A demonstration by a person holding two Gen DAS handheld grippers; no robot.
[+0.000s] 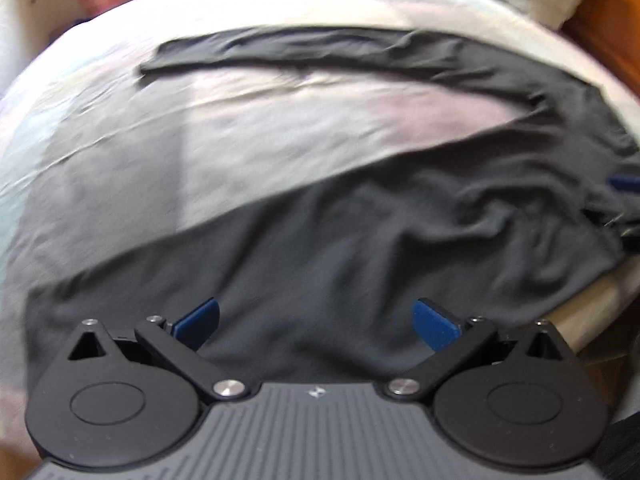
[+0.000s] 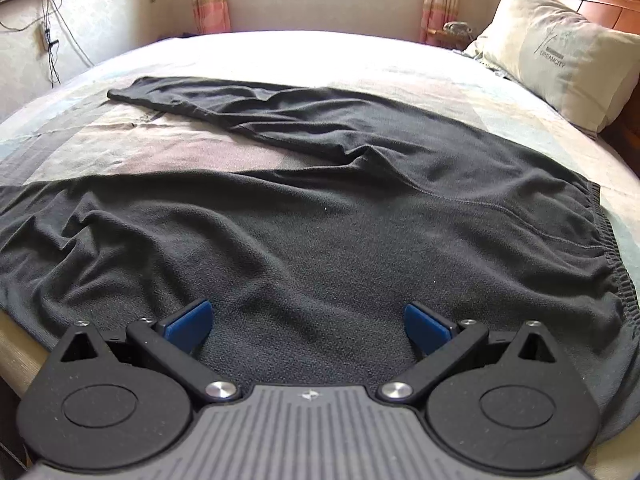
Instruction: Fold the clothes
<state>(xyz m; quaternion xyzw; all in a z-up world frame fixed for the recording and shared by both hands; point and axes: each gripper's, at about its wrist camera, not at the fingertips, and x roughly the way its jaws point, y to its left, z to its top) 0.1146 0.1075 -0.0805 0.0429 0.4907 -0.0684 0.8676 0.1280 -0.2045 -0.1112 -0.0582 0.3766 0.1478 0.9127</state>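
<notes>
Right wrist view shows dark trousers (image 2: 320,216) spread flat on the bed (image 2: 360,60), waistband right, legs splayed left — laid out, probably, for folding. Right gripper (image 2: 308,326) and left gripper (image 1: 316,324) hover above the cloth, jaws wide apart, holding nothing.

The left wrist view is motion-blurred, and the dark trousers (image 1: 360,216) run behind the left tool (image 1: 316,322).
</notes>
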